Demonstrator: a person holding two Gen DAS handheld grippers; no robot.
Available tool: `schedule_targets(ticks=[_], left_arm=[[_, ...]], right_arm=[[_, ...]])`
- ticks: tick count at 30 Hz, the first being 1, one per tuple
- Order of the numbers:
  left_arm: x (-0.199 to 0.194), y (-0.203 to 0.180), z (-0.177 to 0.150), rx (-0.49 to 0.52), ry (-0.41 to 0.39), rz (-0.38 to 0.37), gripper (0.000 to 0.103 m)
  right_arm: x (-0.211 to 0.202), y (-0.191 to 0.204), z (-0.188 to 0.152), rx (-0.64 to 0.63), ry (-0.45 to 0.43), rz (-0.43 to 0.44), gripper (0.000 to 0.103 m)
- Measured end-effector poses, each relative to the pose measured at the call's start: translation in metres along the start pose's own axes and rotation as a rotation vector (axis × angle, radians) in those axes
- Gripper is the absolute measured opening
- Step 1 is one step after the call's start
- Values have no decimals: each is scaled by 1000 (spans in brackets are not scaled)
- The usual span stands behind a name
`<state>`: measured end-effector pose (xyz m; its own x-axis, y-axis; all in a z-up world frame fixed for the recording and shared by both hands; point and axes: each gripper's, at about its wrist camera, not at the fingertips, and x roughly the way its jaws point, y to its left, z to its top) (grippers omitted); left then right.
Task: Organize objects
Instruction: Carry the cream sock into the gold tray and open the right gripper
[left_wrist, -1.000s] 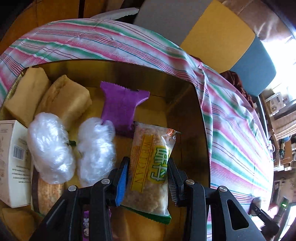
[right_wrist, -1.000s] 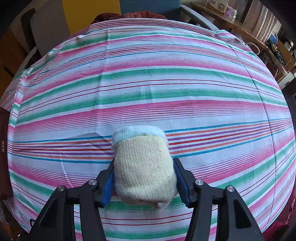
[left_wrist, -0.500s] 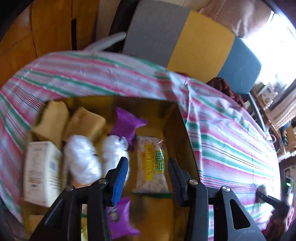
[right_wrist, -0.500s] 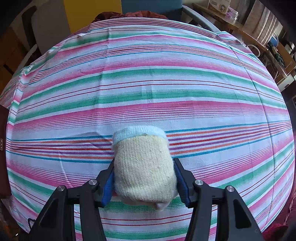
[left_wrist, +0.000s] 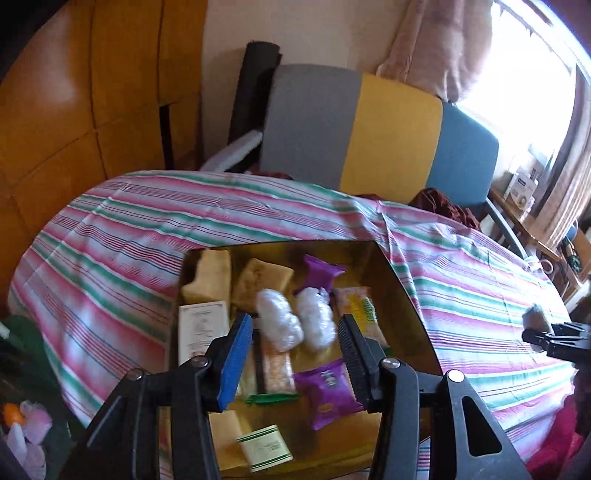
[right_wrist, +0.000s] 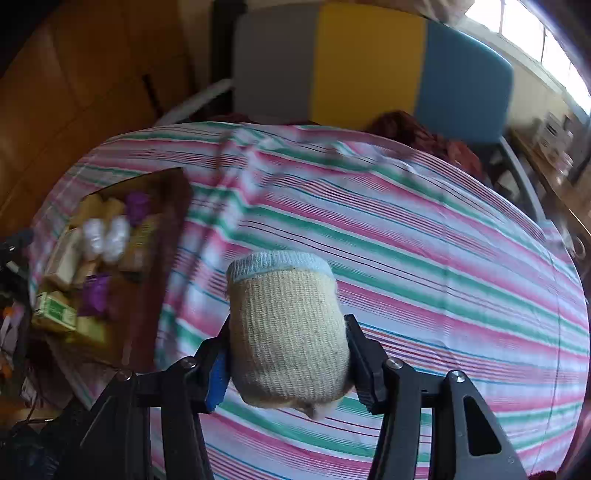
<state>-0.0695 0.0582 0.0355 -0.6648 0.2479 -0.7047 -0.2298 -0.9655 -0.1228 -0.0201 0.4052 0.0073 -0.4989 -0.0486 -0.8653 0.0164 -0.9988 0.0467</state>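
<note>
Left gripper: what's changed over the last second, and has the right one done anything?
The left gripper let go of the yellow snack packet, now lying in the box, and pulled up and back, jaws open. The right gripper lifted and swung toward the box, still clamped on the knitted roll.

A striped tablecloth (right_wrist: 424, 236) covers the table, with an open snack-filled box (left_wrist: 402, 291) on it.

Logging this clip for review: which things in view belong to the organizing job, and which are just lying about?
Job:
- knitted sock roll, clamped in right gripper
- snack box with purple packets
- left gripper, open and empty above the box

Lying about:
- striped cloth
- tricolour chair
- wooden cabinet
</note>
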Motion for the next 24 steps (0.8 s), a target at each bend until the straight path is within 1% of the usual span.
schedule_targets(ticks=[2, 5, 6, 8, 10, 15, 19, 22, 24], left_arm=[[-5, 7, -3, -4, -11, 2, 50], [-13, 16, -7, -4, -30, 10, 50], [-15, 19, -9, -1, -38, 14, 50], [-20, 25, -12, 3, -54, 23, 52], [-22, 29, -14, 1, -62, 33, 53], [-23, 45, -23, -18, -57, 43, 53], [-21, 54, -28, -39, -47, 45, 54], [-20, 57, -31, -45, -46, 49, 55], [-19, 57, -33, -42, -50, 54, 60]], right_arm=[[4, 47, 8, -93, -9, 52, 55], [19, 109, 12, -192, 12, 126, 55], [26, 125, 13, -222, 21, 136, 55], [26, 155, 6, -277, 41, 140, 55], [40, 176, 5, -311, 73, 139, 55], [72, 198, 2, -367, 139, 52, 55], [85, 206, 2, -389, 160, 9, 56], [92, 210, 2, -392, 172, 2, 56], [96, 211, 1, -394, 174, -1, 56]])
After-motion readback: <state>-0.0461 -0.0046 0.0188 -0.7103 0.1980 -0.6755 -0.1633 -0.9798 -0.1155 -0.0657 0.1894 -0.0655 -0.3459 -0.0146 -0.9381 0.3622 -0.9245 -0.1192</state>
